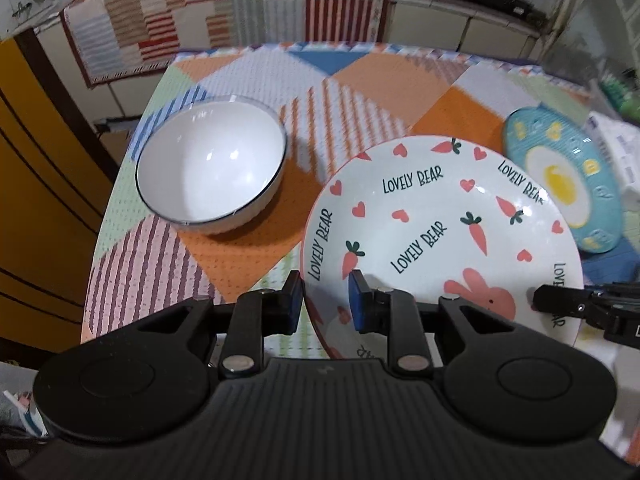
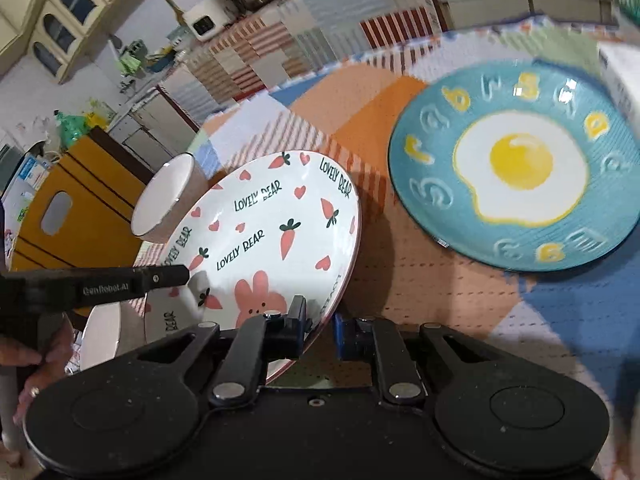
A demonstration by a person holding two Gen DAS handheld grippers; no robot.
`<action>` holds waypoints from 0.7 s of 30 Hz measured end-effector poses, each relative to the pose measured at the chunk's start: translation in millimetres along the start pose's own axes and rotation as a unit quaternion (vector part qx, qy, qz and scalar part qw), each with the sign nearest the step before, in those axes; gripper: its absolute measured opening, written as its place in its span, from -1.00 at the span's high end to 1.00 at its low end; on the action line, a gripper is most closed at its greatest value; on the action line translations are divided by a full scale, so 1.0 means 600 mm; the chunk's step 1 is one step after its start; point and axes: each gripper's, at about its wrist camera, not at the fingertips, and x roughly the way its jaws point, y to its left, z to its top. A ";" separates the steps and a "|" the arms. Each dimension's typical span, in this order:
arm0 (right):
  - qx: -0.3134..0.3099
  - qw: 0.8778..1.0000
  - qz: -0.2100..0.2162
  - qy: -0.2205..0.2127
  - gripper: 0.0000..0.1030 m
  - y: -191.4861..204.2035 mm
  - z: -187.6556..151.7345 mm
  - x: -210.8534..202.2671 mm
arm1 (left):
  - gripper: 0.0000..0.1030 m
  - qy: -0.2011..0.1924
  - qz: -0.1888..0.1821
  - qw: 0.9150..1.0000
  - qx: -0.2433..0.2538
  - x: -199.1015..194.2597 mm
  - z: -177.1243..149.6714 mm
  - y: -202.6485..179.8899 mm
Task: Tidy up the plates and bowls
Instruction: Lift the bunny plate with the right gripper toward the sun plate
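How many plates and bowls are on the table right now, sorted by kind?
Plates: 2, the Lovely Bear plate clamped at its rim by the left claw and the right claw, and the blue fried-egg plate.
Bowls: 1, the white bowl.
Total: 3

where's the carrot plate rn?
The carrot plate sits between the white bowl and the egg plate, tilted, clamped at its near rim by the left gripper and right gripper.
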 end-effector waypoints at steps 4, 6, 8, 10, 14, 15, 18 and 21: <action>0.003 1.000 0.009 -0.019 0.64 0.001 0.002 -0.052 | 0.56 -0.026 -0.012 1.000 0.009 -0.052 -0.002 -0.020; -0.010 0.999 0.012 -0.032 0.64 0.007 0.001 -0.080 | 0.56 -0.033 -0.018 0.999 0.013 -0.080 -0.007 -0.029; -0.018 0.998 0.021 -0.050 0.64 0.011 -0.004 -0.112 | 0.56 -0.034 -0.029 0.999 0.007 -0.102 -0.015 -0.033; -0.025 0.997 0.027 -0.070 0.64 0.014 -0.012 -0.143 | 0.56 -0.034 -0.043 0.998 0.005 -0.122 -0.025 -0.039; -0.047 0.994 0.028 -0.096 0.64 0.025 -0.029 -0.203 | 0.56 -0.037 -0.062 0.997 0.010 -0.157 -0.050 -0.057; -0.052 0.993 0.027 -0.100 0.63 0.027 -0.034 -0.216 | 0.56 -0.037 -0.065 0.997 0.011 -0.165 -0.056 -0.061; -0.064 0.993 0.019 -0.102 0.63 0.029 -0.050 -0.245 | 0.56 -0.045 -0.071 0.996 0.020 -0.187 -0.074 -0.075; -0.066 0.993 0.012 -0.096 0.63 0.026 -0.071 -0.265 | 0.56 -0.051 -0.078 0.995 0.026 -0.204 -0.090 -0.088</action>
